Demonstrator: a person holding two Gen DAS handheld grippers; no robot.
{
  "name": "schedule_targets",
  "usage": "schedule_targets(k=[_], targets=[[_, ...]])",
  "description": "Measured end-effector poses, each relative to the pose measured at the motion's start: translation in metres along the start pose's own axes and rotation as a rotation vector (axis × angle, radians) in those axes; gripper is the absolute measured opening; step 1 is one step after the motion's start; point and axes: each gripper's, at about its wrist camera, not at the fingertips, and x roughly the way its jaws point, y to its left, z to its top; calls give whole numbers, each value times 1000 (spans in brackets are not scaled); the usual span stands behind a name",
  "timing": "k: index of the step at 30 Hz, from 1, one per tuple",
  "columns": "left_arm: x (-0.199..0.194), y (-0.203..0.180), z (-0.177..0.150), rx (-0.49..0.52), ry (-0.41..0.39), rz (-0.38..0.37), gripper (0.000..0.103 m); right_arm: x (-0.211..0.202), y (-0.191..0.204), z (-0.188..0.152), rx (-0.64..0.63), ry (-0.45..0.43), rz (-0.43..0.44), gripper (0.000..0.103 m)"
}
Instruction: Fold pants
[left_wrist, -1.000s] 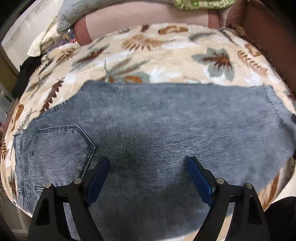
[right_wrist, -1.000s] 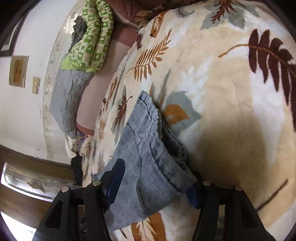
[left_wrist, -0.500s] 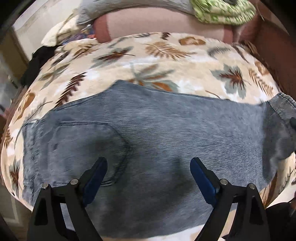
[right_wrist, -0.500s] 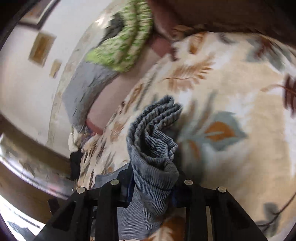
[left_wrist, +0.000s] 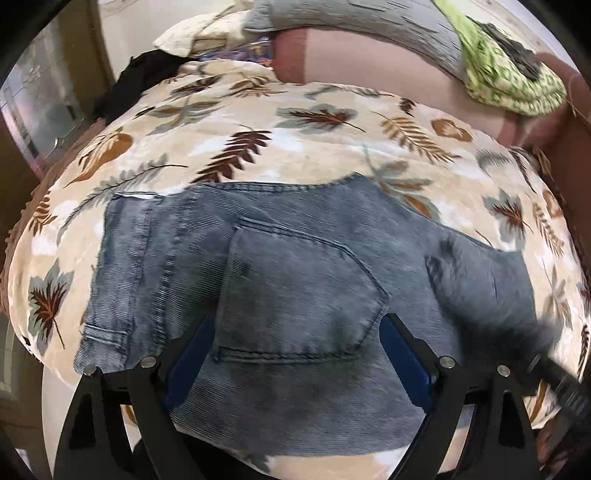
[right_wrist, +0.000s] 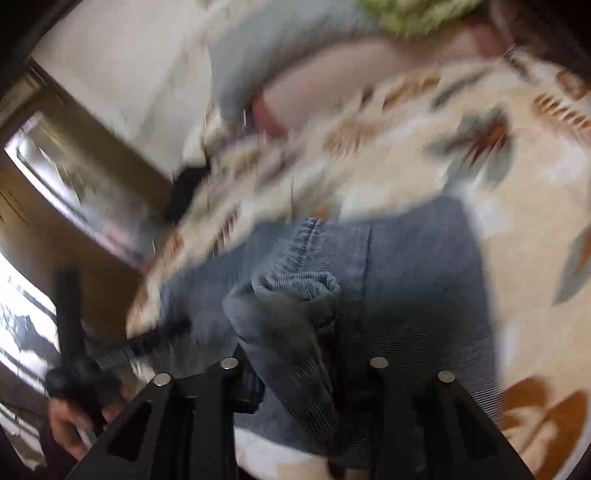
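Denim hem (right_wrist: 295, 291) bunched in my right gripper (right_wrist: 303, 373), clamped for the fold; left gripper (left_wrist: 295, 354) spread above the pocket (left_wrist: 295, 295).

Pants (left_wrist: 295, 295): washed grey-blue denim, fine ribbed weave, darker stitching. Blanket (left_wrist: 258, 122): cream, printed with brown, rust and grey-teal leaves. Pillow (left_wrist: 369, 74): dusty pink. Garment (left_wrist: 509, 74) at upper right: lime green, patterned. Fingers (left_wrist: 402, 362): blue pads, black frames.
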Motion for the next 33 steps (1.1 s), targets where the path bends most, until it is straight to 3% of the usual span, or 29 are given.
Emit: schedule_targets(k=[2,3,5,9,11,13,15,17,19,22,25,27,30,33], targets=[[2,4,4,-11,2,4,92,-1,15,-6,-98,13,-4,55],[2,5,6,-13,-1,0,92,-5,19,-7,-124,17,37,63],[1,-1,9,-2,-7,-11,92,-19,14,-8,-103,15,157,65],[-6,-31,14,76,-41,-39,92,-54,-7,-10,-57,-132,117,65],[-7,-51,16,125,-51,-47,92,-67,-25,-12,-3,-177,56,62],[-2,-72,18,171,-44,-48,92,-66,-36,-11,15,-166,-10,38],[12,-95,22,221,-18,-27,92,-61,-40,-13,15,-134,-55,32],[32,-110,26,258,9,49,92,-58,-34,-16,-36,-124,-99,31],[46,-113,30,243,46,77,92,-55,-27,-16,-81,-120,-122,31],[53,-110,31,185,90,2,92,-44,-19,-24,-140,-47,-116,31],[60,-115,29,200,110,18,92,-24,-5,-33,-244,61,-140,34],[63,-113,29,199,115,8,92,-26,4,-37,-294,68,-100,34],[63,-112,30,200,122,-7,91,-34,-5,-33,-240,56,-53,34],[57,-106,31,186,120,-24,91,-52,-4,-28,-205,-27,11,34]])
